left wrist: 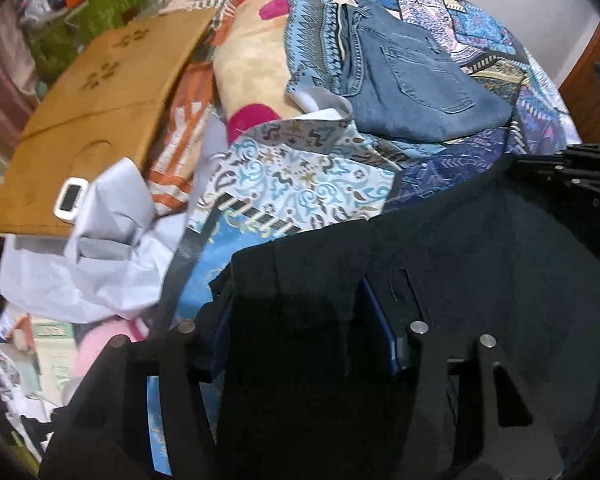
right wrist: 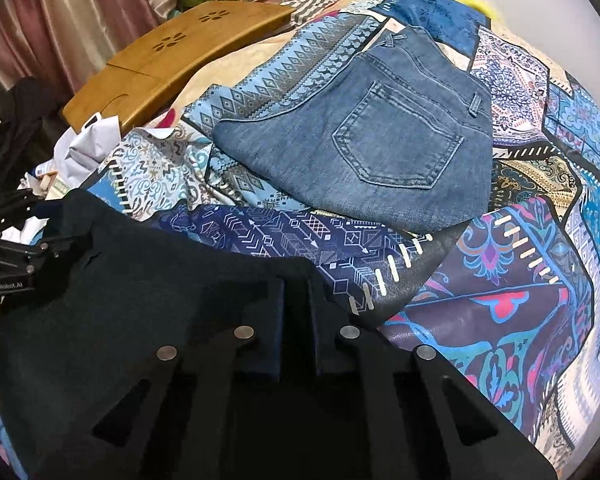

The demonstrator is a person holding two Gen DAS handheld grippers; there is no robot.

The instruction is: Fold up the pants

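Dark navy pants (left wrist: 480, 248) lie on the patterned bedspread, close under both cameras; they also show in the right wrist view (right wrist: 140, 280). My left gripper (left wrist: 296, 312) is shut on a thick fold of the pants at their left edge. My right gripper (right wrist: 296, 292) is shut on the pants' near right edge, fingers nearly together with dark cloth between them. The other gripper's body shows at the left edge of the right wrist view (right wrist: 8, 248) and at the right edge of the left wrist view (left wrist: 572, 176).
Folded blue jeans (right wrist: 380, 140) lie further back on the bedspread (right wrist: 520, 280); they also show in the left wrist view (left wrist: 416, 80). A wooden lap tray (left wrist: 88, 120) and crumpled white paper (left wrist: 100, 248) lie at the left. Curtains (right wrist: 80, 20) hang behind.
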